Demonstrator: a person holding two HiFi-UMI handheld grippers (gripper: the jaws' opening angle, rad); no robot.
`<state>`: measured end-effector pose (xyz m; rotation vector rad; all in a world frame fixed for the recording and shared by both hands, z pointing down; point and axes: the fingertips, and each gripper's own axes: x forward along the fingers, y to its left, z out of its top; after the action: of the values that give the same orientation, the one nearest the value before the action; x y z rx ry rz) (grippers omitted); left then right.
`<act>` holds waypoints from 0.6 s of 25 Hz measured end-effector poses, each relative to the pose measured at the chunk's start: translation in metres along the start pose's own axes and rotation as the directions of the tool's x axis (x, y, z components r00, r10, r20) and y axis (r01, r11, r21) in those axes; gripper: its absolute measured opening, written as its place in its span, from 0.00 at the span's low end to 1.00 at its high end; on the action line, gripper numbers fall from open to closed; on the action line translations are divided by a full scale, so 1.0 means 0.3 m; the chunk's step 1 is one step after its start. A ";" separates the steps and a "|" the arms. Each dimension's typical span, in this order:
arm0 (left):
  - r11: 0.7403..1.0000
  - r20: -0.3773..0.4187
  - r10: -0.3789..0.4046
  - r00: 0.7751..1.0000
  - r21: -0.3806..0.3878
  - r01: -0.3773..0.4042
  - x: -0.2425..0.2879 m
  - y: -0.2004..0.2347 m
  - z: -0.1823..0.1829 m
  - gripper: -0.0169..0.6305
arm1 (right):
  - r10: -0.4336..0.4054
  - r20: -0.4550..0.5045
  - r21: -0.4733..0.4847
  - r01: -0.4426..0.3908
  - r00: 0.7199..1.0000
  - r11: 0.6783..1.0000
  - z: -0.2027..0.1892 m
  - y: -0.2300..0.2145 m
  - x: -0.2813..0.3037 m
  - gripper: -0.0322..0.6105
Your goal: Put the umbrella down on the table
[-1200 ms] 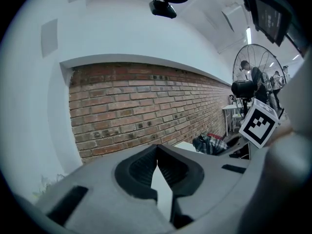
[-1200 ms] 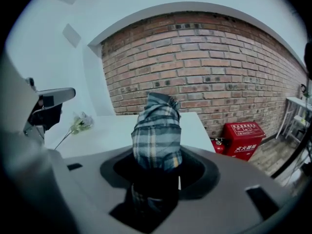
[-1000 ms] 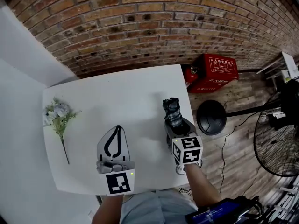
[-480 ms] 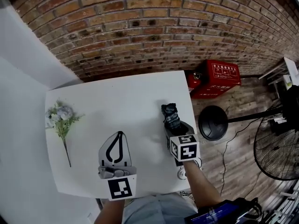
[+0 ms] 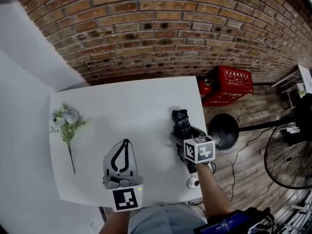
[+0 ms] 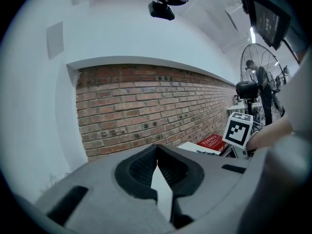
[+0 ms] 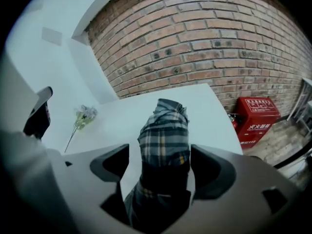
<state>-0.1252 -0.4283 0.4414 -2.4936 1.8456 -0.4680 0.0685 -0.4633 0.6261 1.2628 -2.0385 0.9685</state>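
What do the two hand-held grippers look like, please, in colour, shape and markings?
Both the left hand-held gripper and the right hand-held gripper have grey bodies with black-lined jaws. Each carries a white cube printed with black square markers. A small green light glows on the left one.

Soft, even light leaves the white table (image 5: 122, 101) bright without glare and its shadows faint; a ceiling light (image 6: 252, 34) glows at the upper right of the left gripper view. Every view bends hard, the brick wall (image 5: 161, 33) bowing in the head view, and both gripper views fade to black corners with blurred foregrounds.
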 end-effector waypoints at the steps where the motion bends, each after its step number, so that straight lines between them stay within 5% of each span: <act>1: 1.000 0.004 0.000 1.000 -0.002 0.000 -0.003 0.002 0.000 0.04 | -0.010 0.005 -0.001 0.010 1.000 1.000 0.002 -0.006 -0.007 0.67; 15: 1.000 0.072 0.004 0.997 -0.011 -0.003 -0.123 -0.062 0.097 0.04 | 0.016 0.225 -0.074 0.001 0.974 0.997 0.103 0.037 -0.209 0.66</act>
<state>-0.1105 -0.3929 0.4082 -2.4792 1.8309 -0.3633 0.0818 -0.4527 0.5573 1.3793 -2.2300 0.7750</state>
